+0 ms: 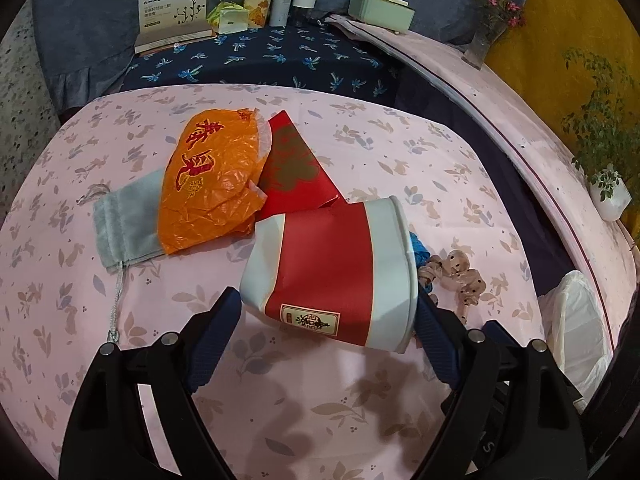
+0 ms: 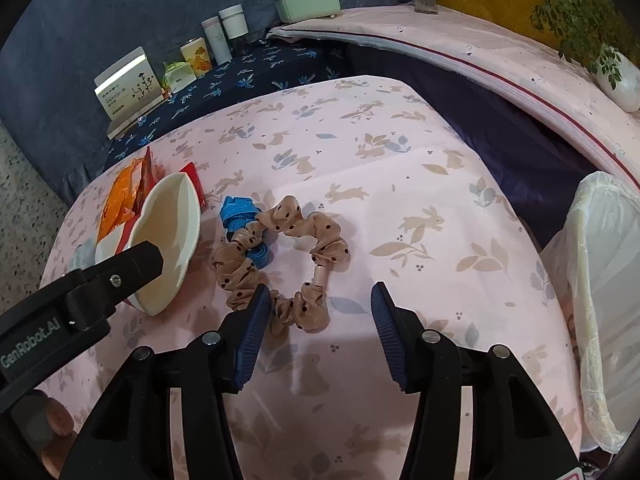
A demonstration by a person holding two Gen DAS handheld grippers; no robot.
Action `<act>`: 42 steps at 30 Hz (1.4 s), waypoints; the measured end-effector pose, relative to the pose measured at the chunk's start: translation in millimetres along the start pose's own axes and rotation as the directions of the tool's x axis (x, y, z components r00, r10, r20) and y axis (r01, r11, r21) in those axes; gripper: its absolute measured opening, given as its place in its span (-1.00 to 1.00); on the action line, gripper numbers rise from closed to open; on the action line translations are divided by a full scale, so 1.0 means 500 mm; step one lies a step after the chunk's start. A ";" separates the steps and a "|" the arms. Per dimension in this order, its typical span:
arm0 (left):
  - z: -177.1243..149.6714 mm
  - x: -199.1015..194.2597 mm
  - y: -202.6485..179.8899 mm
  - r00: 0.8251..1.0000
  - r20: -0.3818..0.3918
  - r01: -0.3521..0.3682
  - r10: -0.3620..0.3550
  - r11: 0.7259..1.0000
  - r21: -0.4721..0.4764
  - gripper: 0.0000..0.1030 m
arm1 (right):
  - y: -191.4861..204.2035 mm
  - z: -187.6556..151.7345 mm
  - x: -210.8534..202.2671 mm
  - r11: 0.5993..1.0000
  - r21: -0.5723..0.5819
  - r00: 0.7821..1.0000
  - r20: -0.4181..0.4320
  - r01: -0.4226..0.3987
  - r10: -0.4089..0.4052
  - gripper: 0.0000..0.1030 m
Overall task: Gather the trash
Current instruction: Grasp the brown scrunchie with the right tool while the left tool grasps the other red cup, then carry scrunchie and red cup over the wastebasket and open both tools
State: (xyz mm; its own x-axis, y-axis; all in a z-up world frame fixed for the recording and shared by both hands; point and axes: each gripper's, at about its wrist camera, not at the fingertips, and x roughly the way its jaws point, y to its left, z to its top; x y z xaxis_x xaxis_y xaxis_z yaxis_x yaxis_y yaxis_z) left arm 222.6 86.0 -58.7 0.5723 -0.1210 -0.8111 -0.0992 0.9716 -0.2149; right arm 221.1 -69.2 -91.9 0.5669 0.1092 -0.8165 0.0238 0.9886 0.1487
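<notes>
The left gripper (image 1: 326, 316) stands wide, its pads flanking the tipped red-and-white paper cup (image 1: 332, 272) — whether they press it I cannot tell. The right gripper (image 2: 320, 312) is half spread, empty, its left pad touching the dotted scrunchie (image 2: 284, 264). The white-lined bin (image 2: 600, 280) — contents hidden — stands at the table's right edge.

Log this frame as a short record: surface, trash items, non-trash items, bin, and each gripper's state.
surface: pink rabbit-print cloth
trash items: crushed paper cup on its side; orange plastic bag; red packet; blue ribbon
non-trash items: dotted scrunchie; grey drawstring pouch
bin: white-lined bin at the right edge
left gripper: open, straddling the cup
right gripper: open, at the scrunchie
</notes>
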 end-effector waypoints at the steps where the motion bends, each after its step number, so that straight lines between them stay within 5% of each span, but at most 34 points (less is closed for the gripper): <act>1: -0.001 -0.001 0.001 1.000 0.000 -0.001 0.001 1.000 0.000 0.56 | 0.001 -0.001 0.004 1.000 0.000 1.000 -0.001 -0.001 0.001 -0.17; 6: -0.014 -0.007 0.000 1.000 -0.006 0.009 -0.009 1.000 0.006 0.56 | -0.001 -0.007 0.004 1.000 -0.004 1.000 0.011 0.017 -0.017 -0.65; 10: -0.027 -0.018 -0.005 1.000 -0.009 0.020 -0.020 1.000 0.011 0.56 | -0.014 -0.014 -0.008 1.000 0.008 1.000 0.009 0.022 -0.022 -0.80; 26: -0.082 -0.110 -0.087 0.997 0.027 0.069 -0.071 0.994 0.079 0.56 | -0.105 -0.037 -0.169 0.995 0.085 0.991 0.120 0.044 -0.054 -0.82; 42: -0.138 -0.189 -0.266 0.987 0.047 0.137 -0.152 0.964 0.230 0.55 | -0.251 -0.065 -0.311 0.979 0.194 0.969 0.220 0.069 -0.112 -0.82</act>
State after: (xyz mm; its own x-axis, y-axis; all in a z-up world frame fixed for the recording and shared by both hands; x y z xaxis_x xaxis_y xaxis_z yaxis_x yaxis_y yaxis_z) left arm 125.5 -46.0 8.8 0.6184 -0.2572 -0.7426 0.1699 0.9663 -0.1932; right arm 103.0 -206.6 -1.7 0.7282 -0.0282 -0.6848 0.2223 0.9549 0.1970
